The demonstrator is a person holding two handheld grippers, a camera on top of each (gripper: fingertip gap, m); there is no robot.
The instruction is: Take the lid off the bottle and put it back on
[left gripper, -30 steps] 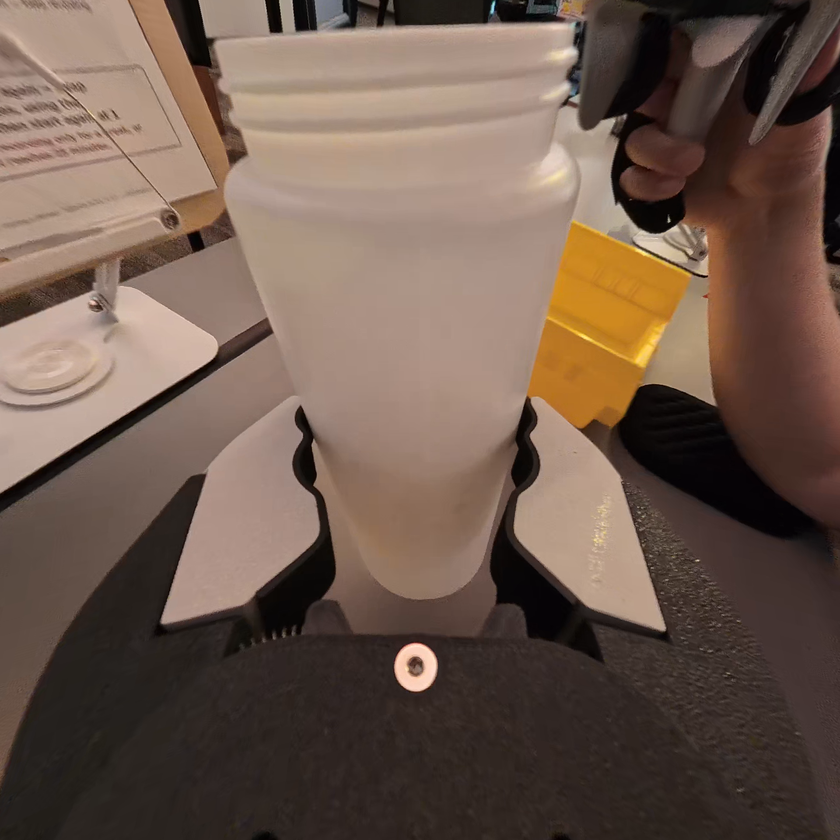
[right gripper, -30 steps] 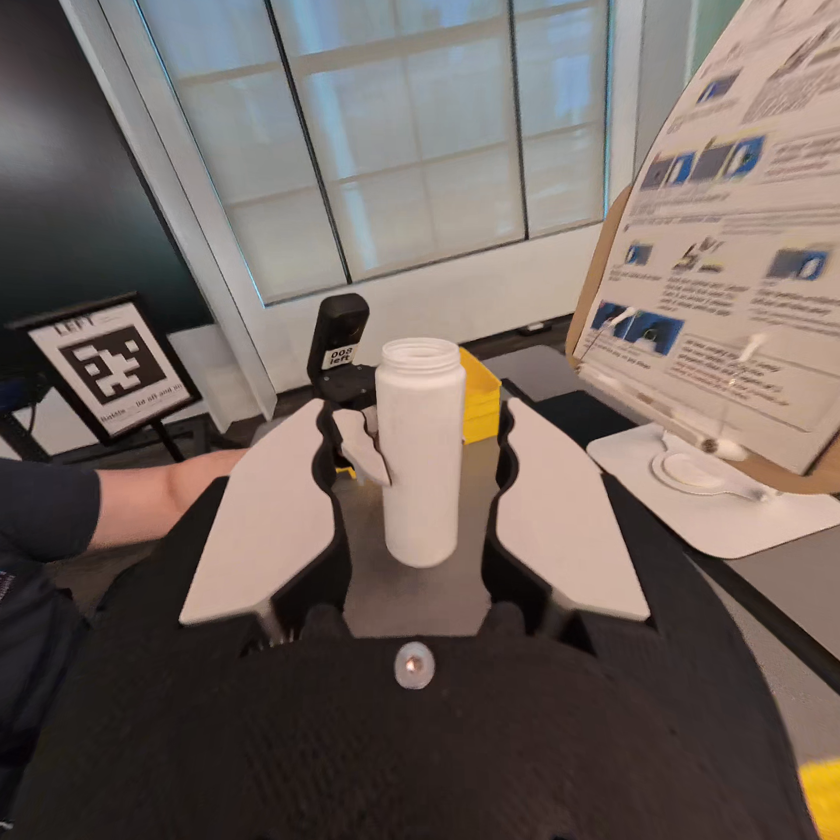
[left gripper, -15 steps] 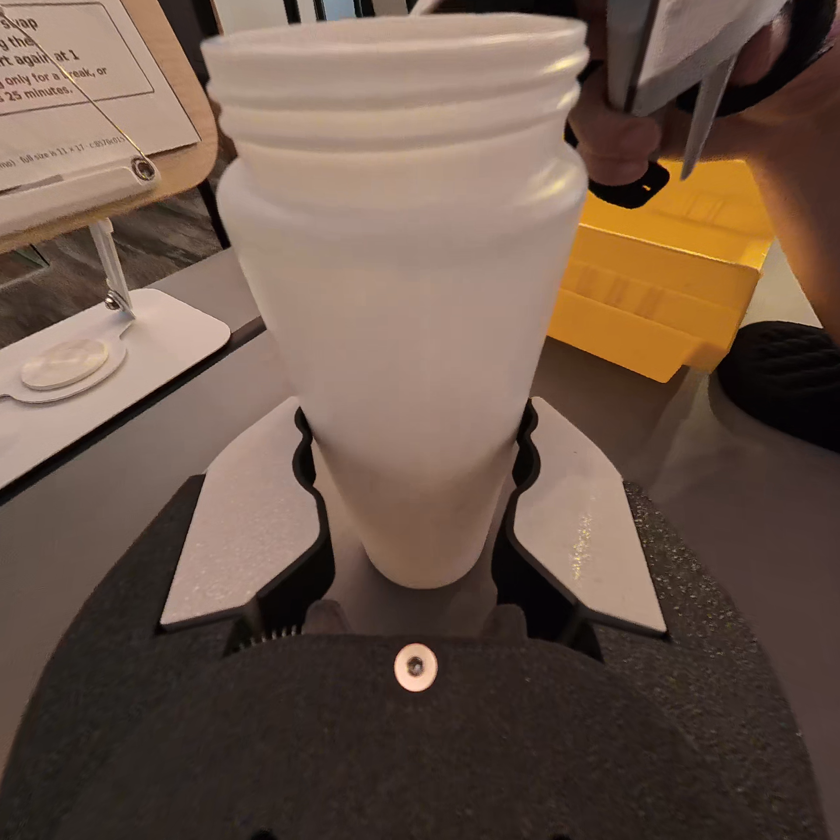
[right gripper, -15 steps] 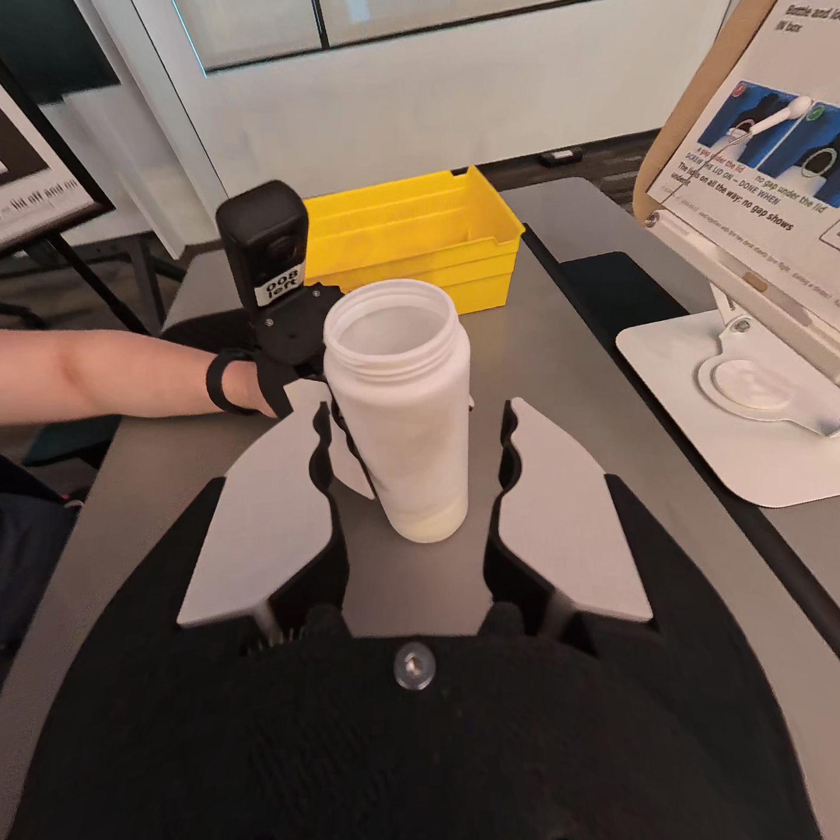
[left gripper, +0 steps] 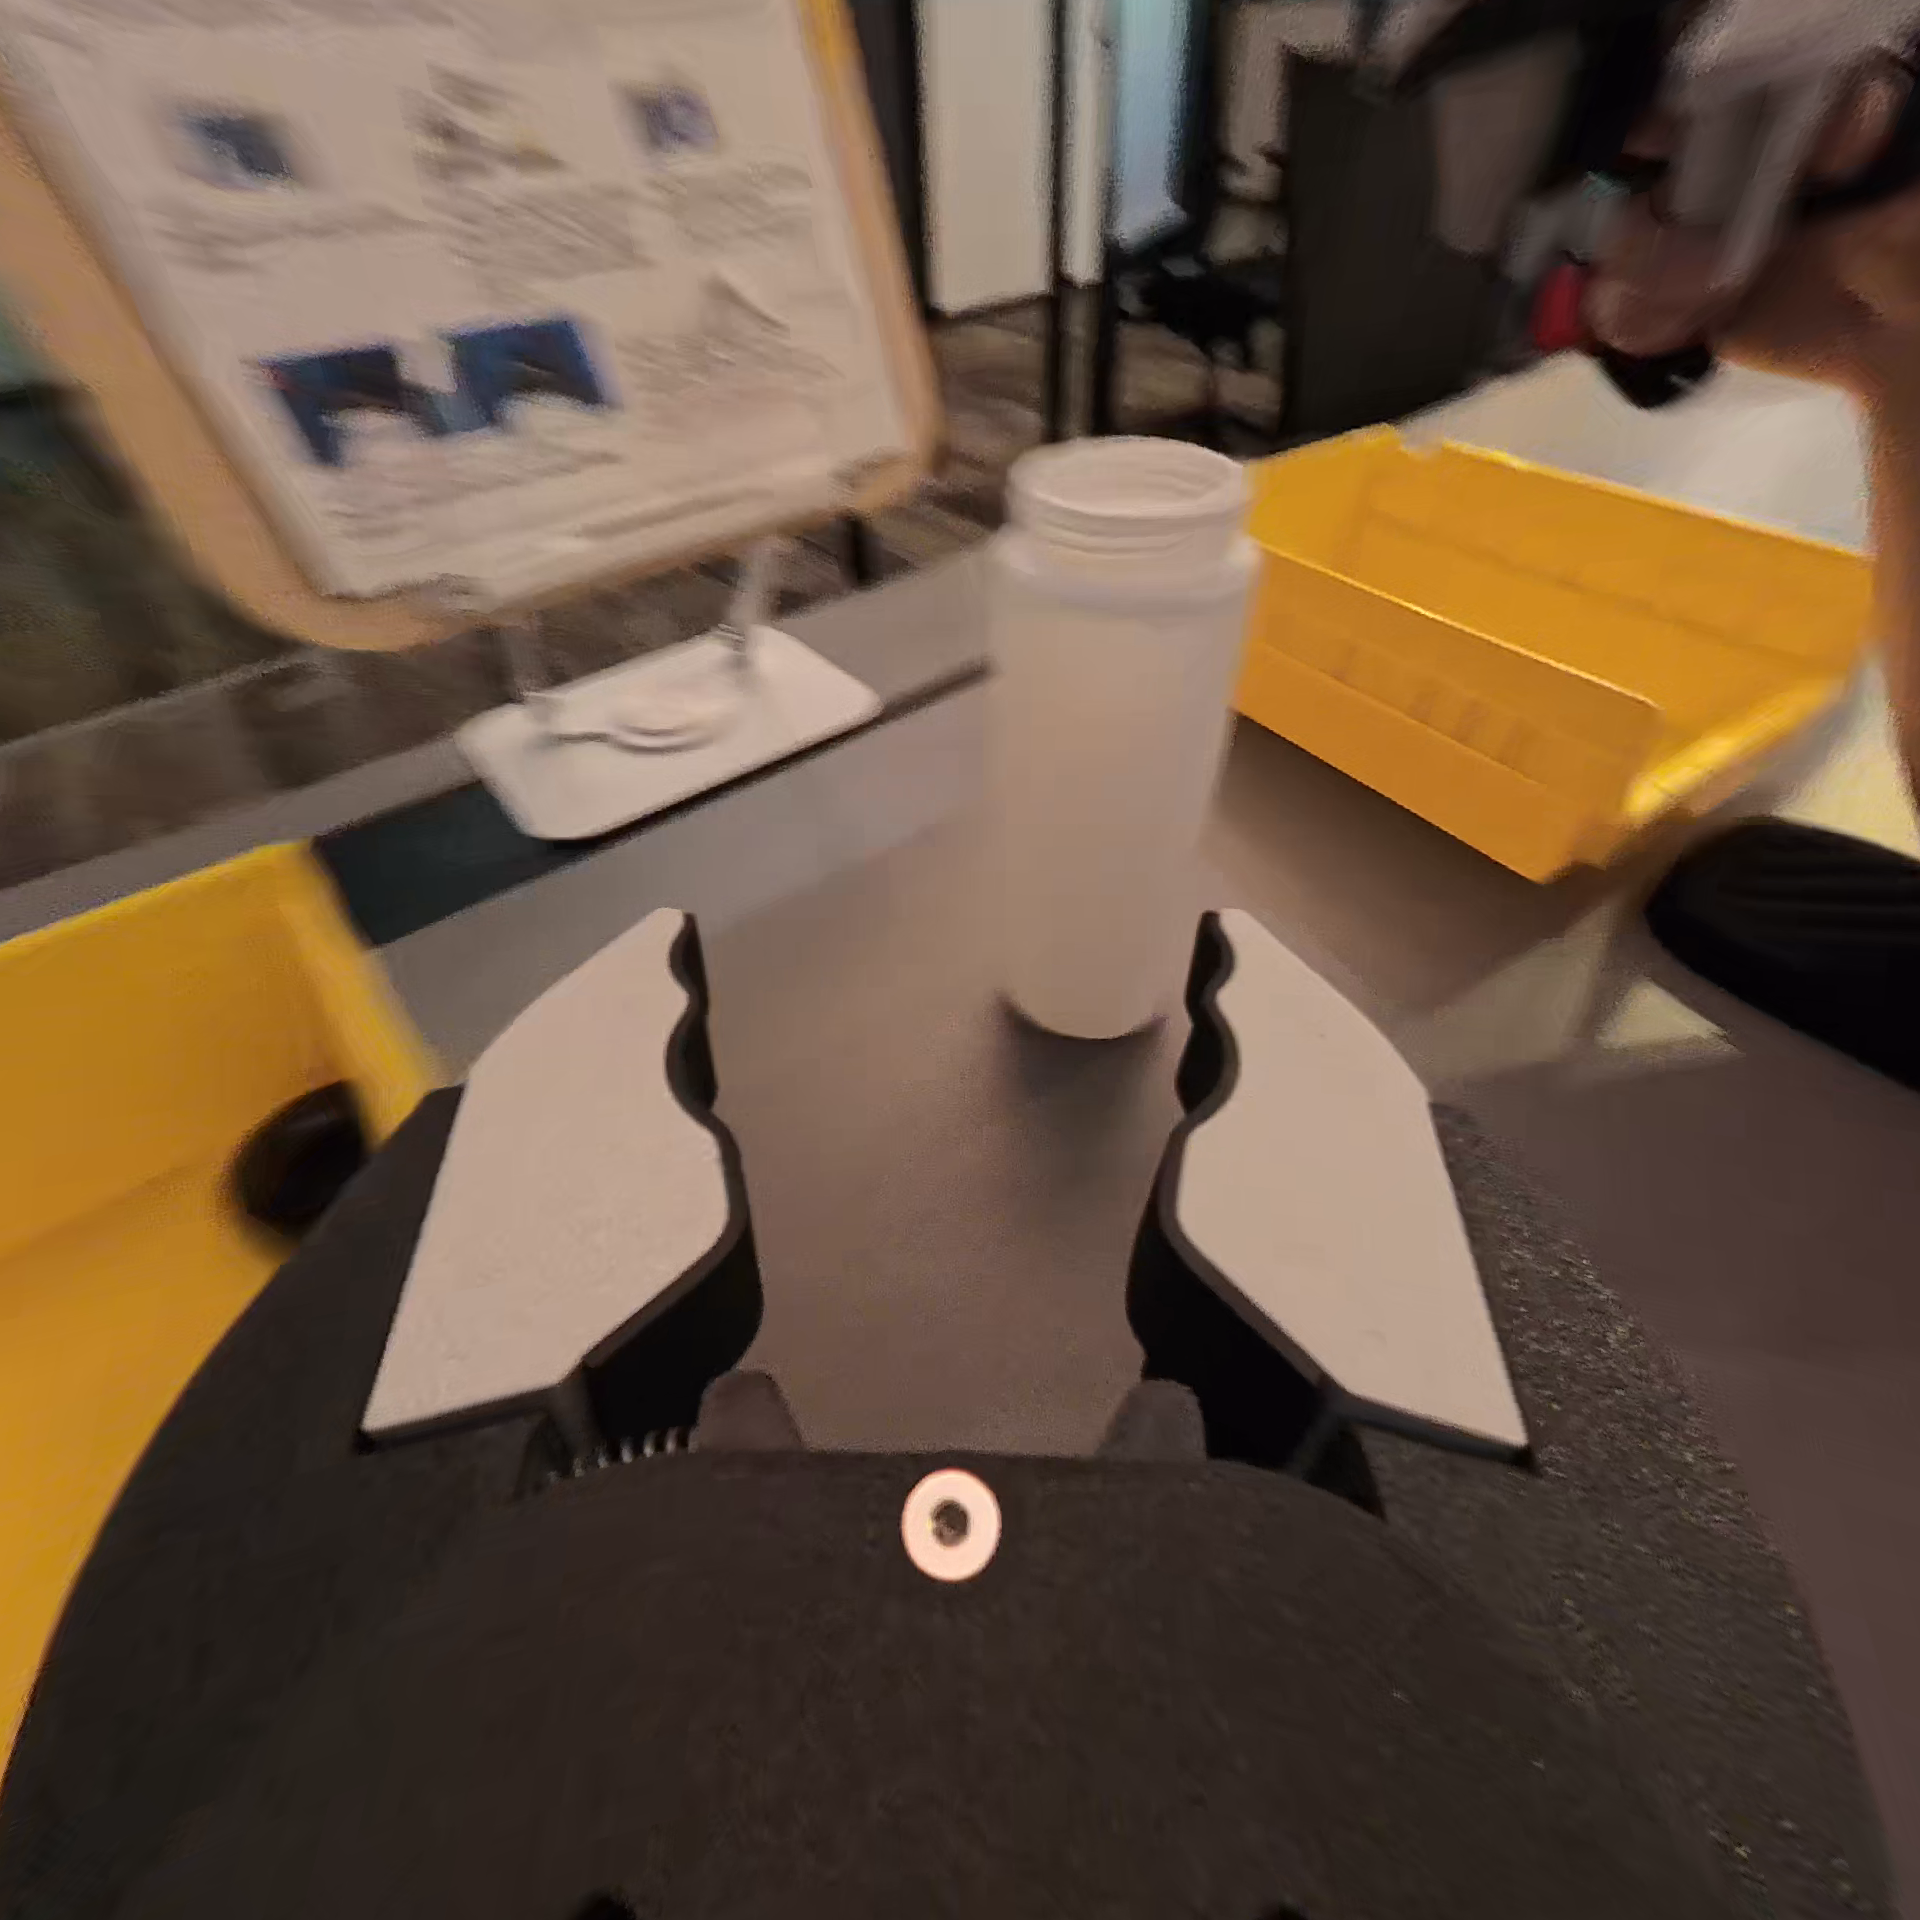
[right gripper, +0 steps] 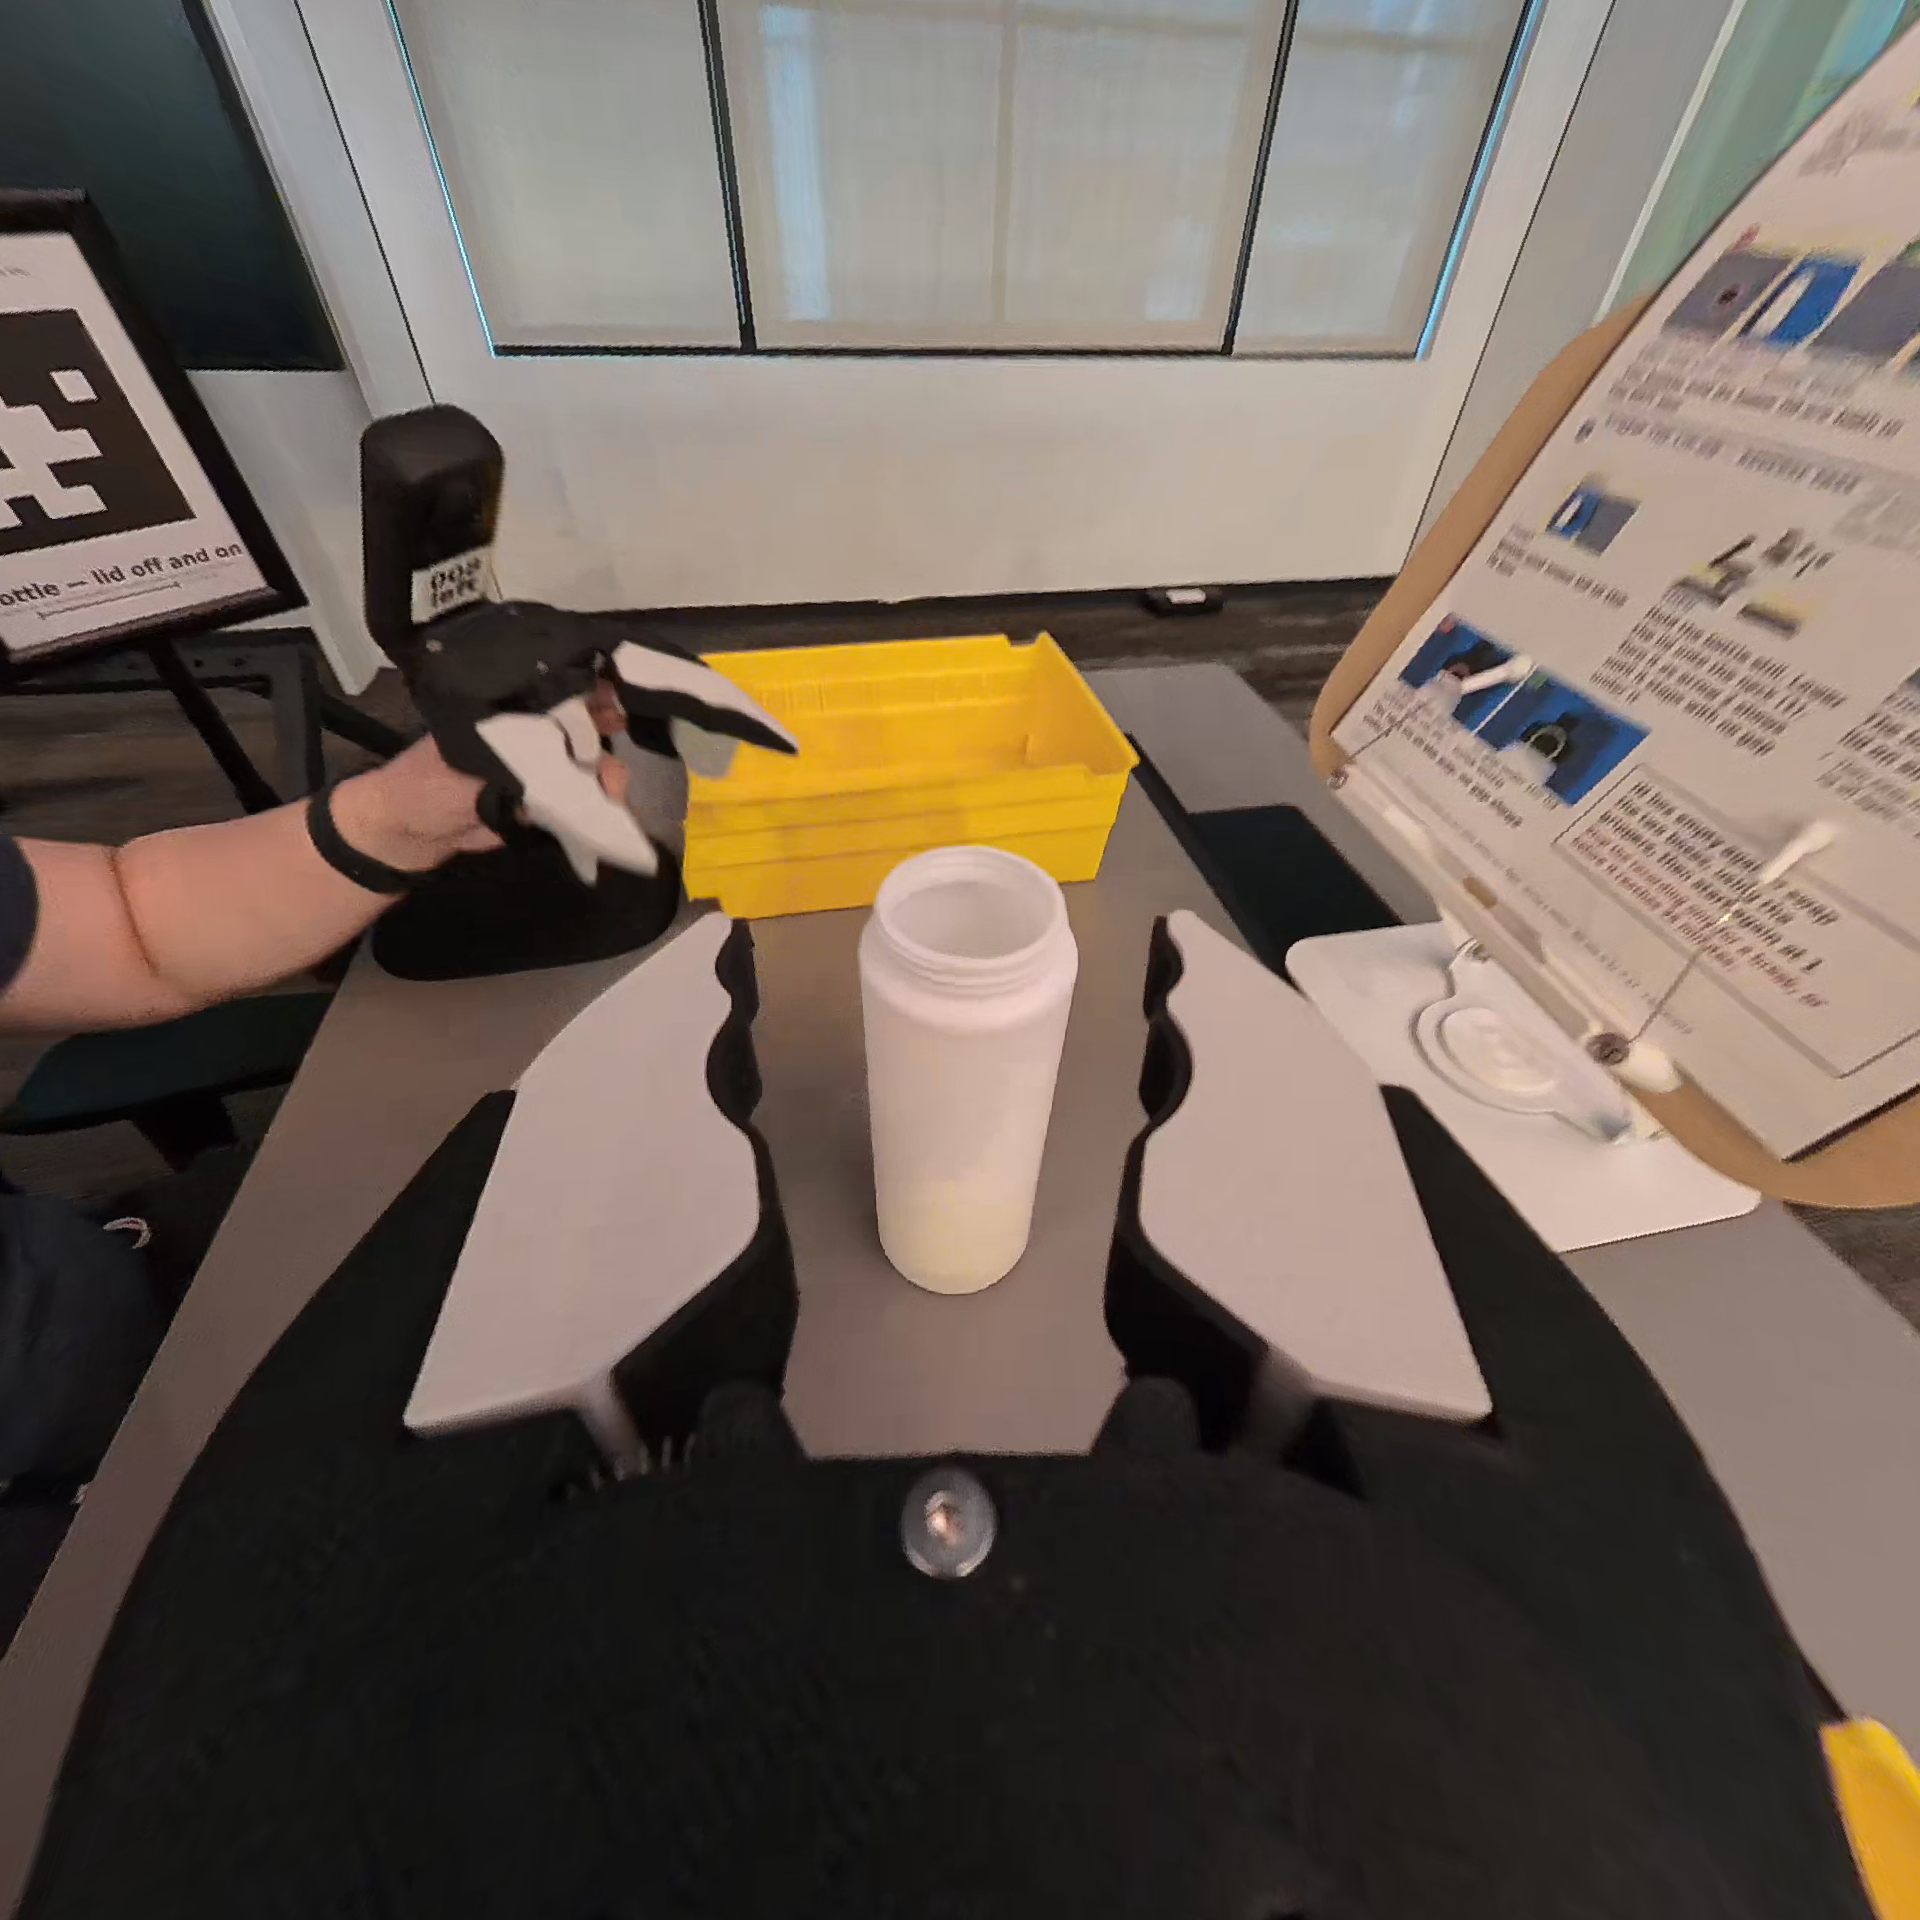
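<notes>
A white bottle (right gripper: 961, 1070) stands upright on the grey table (right gripper: 520, 1039) with its mouth open and no lid on it. My right gripper (right gripper: 951, 935) is open, with a finger on each side of the bottle and not touching it. My left gripper (left gripper: 945, 935) is open and empty; the bottle (left gripper: 1117, 727) stands just past its fingertips, slightly to the right. In the right wrist view the left gripper (right gripper: 707, 805) is lifted off to the bottle's left. The right gripper (left gripper: 1745, 156) shows blurred at the top right of the left wrist view. I see no lid.
A yellow bin (right gripper: 904, 758) stands behind the bottle. Another yellow bin (left gripper: 135, 1091) is near my left gripper, with a blurred dark round thing (left gripper: 296, 1153) at its side. An instruction board on a white stand (right gripper: 1507, 1091) is at the right. A black pad (right gripper: 520, 914) lies at the left.
My left gripper let go of the bottle and drew back to the left and up. The bottle now stands alone on the table. My right gripper now has it between its open fingers.
</notes>
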